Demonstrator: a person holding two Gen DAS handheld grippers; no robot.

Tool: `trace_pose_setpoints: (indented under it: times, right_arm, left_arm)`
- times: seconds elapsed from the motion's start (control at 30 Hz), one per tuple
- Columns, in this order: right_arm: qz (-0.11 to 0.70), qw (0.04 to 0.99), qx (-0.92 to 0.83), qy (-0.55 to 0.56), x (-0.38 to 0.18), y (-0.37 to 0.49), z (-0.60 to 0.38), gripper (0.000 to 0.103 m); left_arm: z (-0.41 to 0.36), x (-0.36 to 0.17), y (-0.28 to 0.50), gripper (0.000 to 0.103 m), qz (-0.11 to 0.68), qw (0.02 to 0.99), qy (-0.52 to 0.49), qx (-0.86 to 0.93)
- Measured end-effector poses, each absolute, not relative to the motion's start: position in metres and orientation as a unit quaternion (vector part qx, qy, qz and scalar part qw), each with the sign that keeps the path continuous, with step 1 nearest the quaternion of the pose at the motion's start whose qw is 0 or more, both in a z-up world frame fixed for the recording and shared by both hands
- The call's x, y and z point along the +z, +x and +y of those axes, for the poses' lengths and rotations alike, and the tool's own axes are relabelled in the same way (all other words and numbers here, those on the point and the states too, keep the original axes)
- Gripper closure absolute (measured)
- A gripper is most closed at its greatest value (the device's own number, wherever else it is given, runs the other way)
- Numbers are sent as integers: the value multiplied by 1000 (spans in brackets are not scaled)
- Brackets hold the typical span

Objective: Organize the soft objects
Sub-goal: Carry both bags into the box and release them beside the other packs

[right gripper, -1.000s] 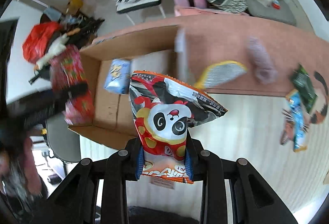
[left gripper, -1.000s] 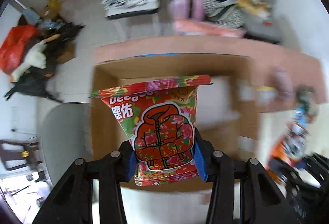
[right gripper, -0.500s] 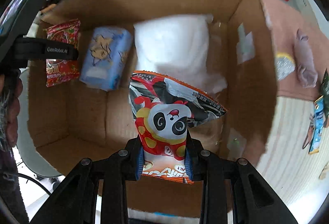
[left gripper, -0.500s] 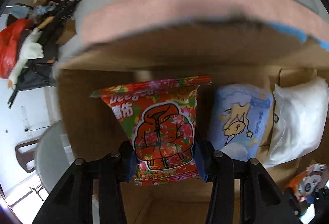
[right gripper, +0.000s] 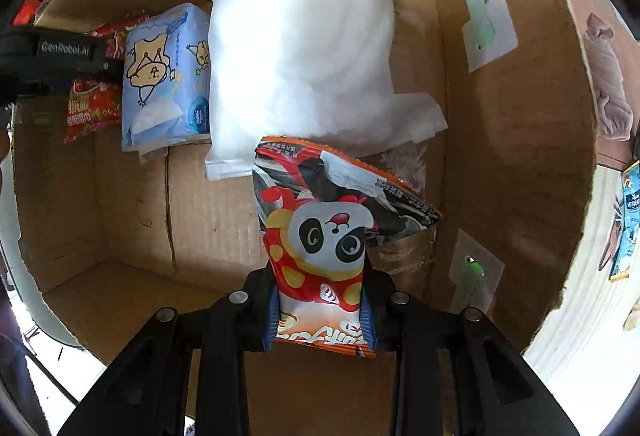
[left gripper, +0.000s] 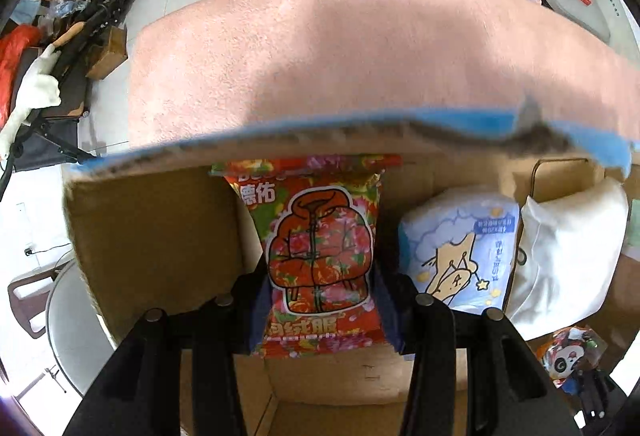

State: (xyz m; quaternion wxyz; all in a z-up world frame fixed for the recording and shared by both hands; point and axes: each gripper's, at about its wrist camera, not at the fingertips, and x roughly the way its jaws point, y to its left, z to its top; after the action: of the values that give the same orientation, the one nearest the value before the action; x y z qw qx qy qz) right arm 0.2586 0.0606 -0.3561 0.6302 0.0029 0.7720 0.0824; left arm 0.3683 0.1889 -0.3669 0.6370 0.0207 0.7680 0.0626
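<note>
Done: tissue pack (right gripper: 166, 75) and white bag (right gripper: 304, 63) lie in box (right gripper: 516, 155), upper middle of frame.
Left jaws clamp red packet (left gripper: 320, 256), inside box.
Right jaws clamp panda packet (right gripper: 324, 244) above box floor.
Left: release both; packets (right gripper: 630, 220) at right edge outside.

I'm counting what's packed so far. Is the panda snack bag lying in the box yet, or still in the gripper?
Still gripped: the right gripper is shut on the panda snack bag, held above the cardboard box floor.
</note>
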Motion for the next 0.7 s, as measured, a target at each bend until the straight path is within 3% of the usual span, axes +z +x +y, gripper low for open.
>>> trace_pose_setpoints:
  times: [0.2, 0.3, 0.33, 0.43, 0.47, 0.63, 0.7]
  right_arm:
    - [772, 629, 90, -8, -359, 269, 66, 65]
    - [770, 631, 88, 1, -349, 270, 67, 39]
    - [769, 633, 85, 4, -346, 269, 66, 32]
    - [765, 637, 87, 12, -328, 267, 62, 28]
    - [763, 640, 87, 13, -320, 266, 61, 20]
    - [742, 664, 92, 7, -279, 261, 56, 0]
    - [731, 676, 92, 6, -265, 258, 53, 0]
  left_arm:
    - [195, -349, 372, 57, 775, 629, 17, 66]
    - [198, -340, 372, 51, 776, 627, 15, 66]
    - [199, -335, 371, 44, 774, 630, 15, 67]
    - [203, -320, 367, 20, 764, 642, 8, 71]
    - [205, -314, 364, 14, 761, 645, 4, 73]
    - [205, -278, 339, 7, 739, 669, -8, 71]
    - [204, -261, 322, 6, 723, 687, -3, 75]
